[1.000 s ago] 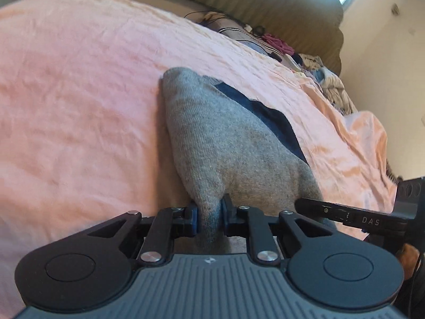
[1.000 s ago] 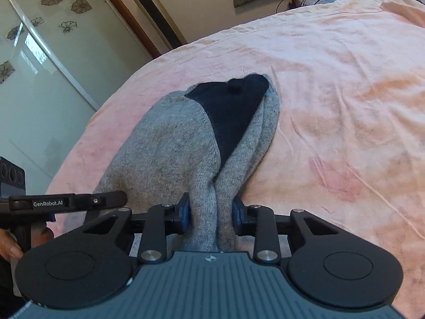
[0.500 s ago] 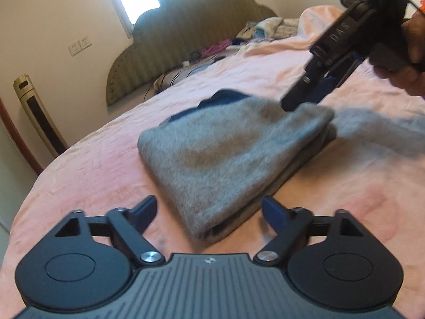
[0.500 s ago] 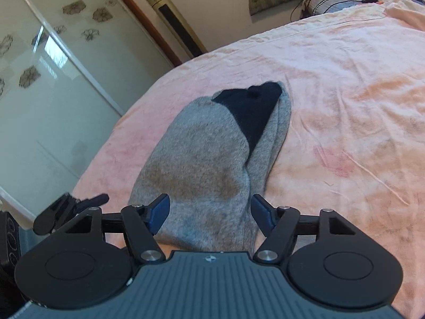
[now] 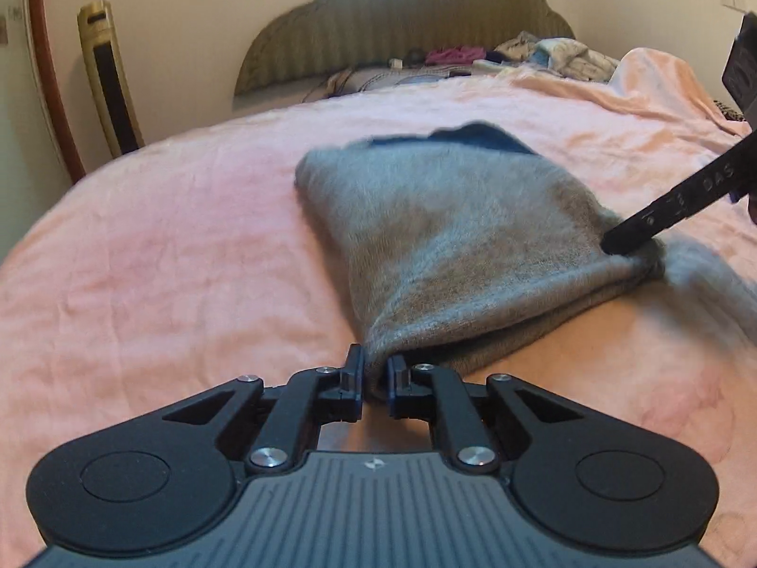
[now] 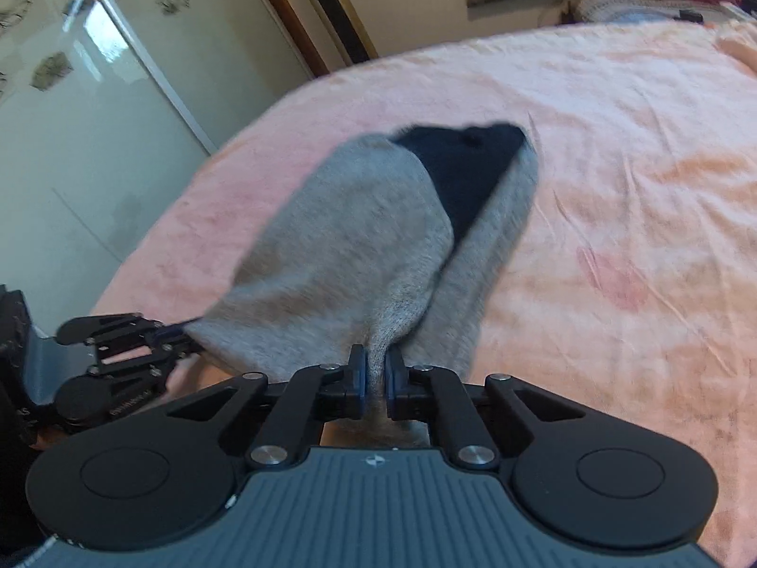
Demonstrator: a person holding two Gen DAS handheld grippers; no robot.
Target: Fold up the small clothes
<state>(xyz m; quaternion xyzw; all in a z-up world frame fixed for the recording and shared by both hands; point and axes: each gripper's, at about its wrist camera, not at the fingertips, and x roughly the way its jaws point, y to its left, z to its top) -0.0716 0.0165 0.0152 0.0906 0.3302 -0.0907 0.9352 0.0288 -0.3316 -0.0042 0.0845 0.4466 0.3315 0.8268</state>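
Observation:
A folded grey knit garment [image 5: 454, 236] with a dark navy patch at its far end lies on the pink bedspread [image 5: 165, 246]. My left gripper [image 5: 375, 378] is shut on its near corner. My right gripper [image 6: 374, 381] is shut on another near edge of the same garment [image 6: 369, 236]; the navy patch [image 6: 466, 165] shows at its far end. The right gripper's finger [image 5: 662, 213] presses at the garment's right edge in the left wrist view. The left gripper [image 6: 175, 331] shows at the lower left in the right wrist view, holding the garment's corner.
A padded headboard [image 5: 402, 14] and a pile of clothes [image 5: 544, 54] are at the far end of the bed. A tall gold tower fan [image 5: 109, 80] stands by the wall. Glass wardrobe doors [image 6: 94, 94] are to the left of the bed.
Half a second ago both grippers were open over the garment's near edge. Both have now shut on the grey fabric and the near edge is pulled up; the view is motion-blurred.

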